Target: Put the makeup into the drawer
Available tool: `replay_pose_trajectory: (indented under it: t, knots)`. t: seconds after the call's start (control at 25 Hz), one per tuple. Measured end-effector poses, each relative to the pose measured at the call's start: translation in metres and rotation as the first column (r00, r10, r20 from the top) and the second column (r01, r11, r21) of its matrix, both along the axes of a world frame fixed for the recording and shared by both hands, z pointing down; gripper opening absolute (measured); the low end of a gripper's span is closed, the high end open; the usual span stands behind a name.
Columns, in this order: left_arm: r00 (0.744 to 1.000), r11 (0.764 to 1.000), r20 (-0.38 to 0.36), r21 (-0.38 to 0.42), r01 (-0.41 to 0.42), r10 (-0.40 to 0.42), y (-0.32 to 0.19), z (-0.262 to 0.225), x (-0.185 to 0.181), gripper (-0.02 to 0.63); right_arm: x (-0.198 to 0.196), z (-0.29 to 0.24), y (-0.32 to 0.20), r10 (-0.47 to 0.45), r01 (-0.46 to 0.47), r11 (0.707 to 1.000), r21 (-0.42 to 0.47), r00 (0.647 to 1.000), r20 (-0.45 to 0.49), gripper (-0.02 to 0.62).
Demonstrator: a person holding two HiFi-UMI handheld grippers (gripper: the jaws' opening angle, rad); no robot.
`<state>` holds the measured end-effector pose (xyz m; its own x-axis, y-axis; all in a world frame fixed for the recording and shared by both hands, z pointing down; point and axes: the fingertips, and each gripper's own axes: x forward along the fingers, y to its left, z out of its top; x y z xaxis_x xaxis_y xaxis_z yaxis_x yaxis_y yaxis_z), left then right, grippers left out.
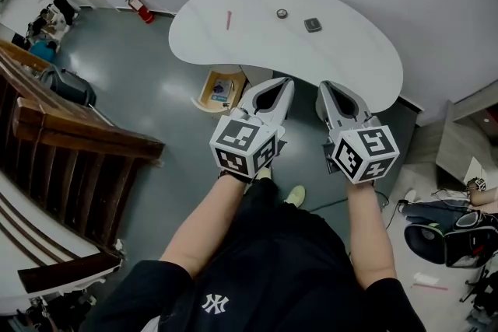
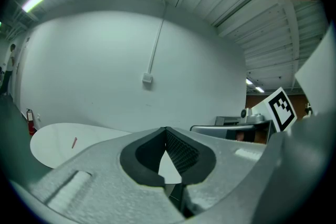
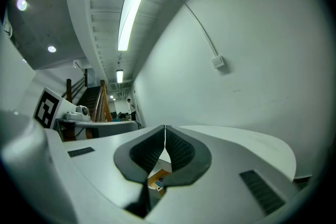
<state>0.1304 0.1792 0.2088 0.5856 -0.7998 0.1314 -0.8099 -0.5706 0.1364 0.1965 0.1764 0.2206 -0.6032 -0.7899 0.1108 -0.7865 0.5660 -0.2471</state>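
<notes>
On the white curved table [image 1: 350,62] lie a thin red stick [image 1: 228,19], a small round item [image 1: 282,13] and a dark square compact [image 1: 313,25]. Under the table's near edge, a wooden drawer [image 1: 210,93] stands pulled out with a blue item in it. My left gripper [image 1: 288,83] and right gripper [image 1: 322,87] hover side by side just before that edge, both shut and empty. In the left gripper view the tips [image 2: 166,129] meet, with the red stick [image 2: 74,142] far off to the left. The right gripper [image 3: 165,127] has its tips touching, and the drawer [image 3: 156,179] shows through the gap below.
A dark wooden stair railing [image 1: 70,144] runs along the left. A red fire extinguisher [image 1: 140,9] stands by the far wall. Bags and gear [image 1: 451,229] lie on the floor at right. The person's shoe [image 1: 295,195] is below the grippers.
</notes>
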Motion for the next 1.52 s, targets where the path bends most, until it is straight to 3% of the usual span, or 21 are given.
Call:
replay_pose_trajectory:
  t: [0.44, 1.2, 1.52]
  knots:
    - [1.0, 1.0, -0.015, -0.012, -0.021, 0.021, -0.048, 0.012, -0.012, 0.009, -0.016, 0.012, -0.046, 0.017, -0.018, 1.0, -0.022, 0.999, -0.04, 0.017]
    - [0.981, 0.98, 0.017, -0.058, -0.193, 0.194, -0.216, 0.061, -0.064, 0.009, -0.075, 0.053, -0.205, 0.173, -0.19, 0.975, -0.12, 0.975, -0.138, 0.046]
    - [0.974, 0.969, 0.014, -0.103, -0.223, 0.226, -0.261, 0.087, -0.044, 0.009, -0.067, 0.083, -0.251, 0.159, -0.193, 0.967, -0.165, 0.967, -0.199, 0.085]
